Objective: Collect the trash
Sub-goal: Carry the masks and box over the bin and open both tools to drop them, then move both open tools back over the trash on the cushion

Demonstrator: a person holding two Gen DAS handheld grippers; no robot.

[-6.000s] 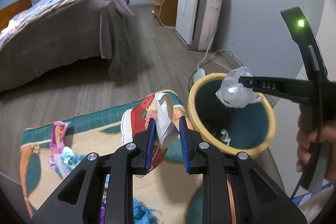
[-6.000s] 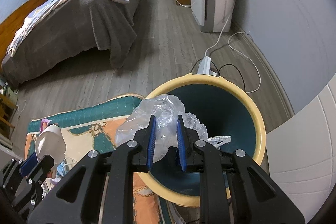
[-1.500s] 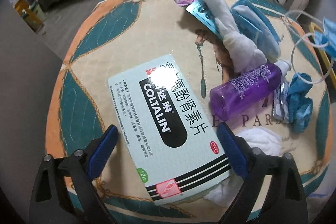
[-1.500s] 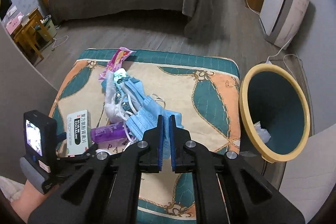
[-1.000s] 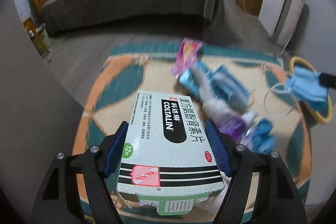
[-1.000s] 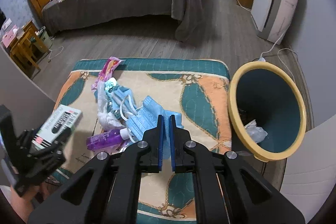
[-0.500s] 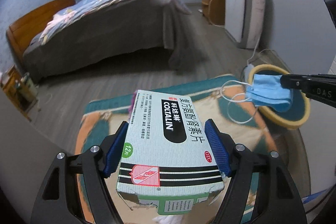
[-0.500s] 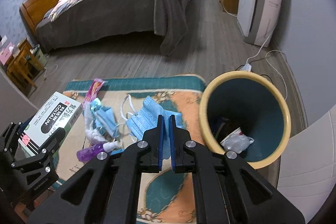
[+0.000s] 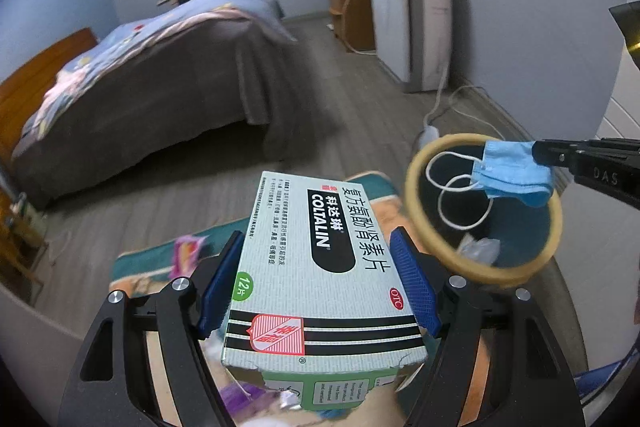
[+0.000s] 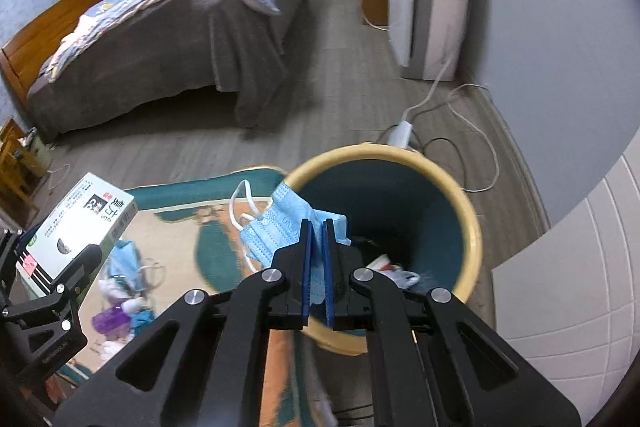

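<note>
key relation: right gripper [image 10: 316,259] with face mask [image 10: 280,231] sits at the near rim of the bin [image 10: 468,211], mouth just ahead and below; looks like the nearer hand to drop.
right claw: clenched on the mask, ear loops dangling left of the rim.
left claw: left gripper [image 9: 320,287] grasping the medicine box [image 9: 320,267] across its width, pads on both long sides.
box axis: long axis runs away from the camera, bin ahead to its right, farther off.
leftover trash: purple bottle [image 10: 110,319] and wrappers on the rug [image 10: 212,247].
text: "coltalin", chinese characters, "otc", "12"; "das" on the right tool.
</note>
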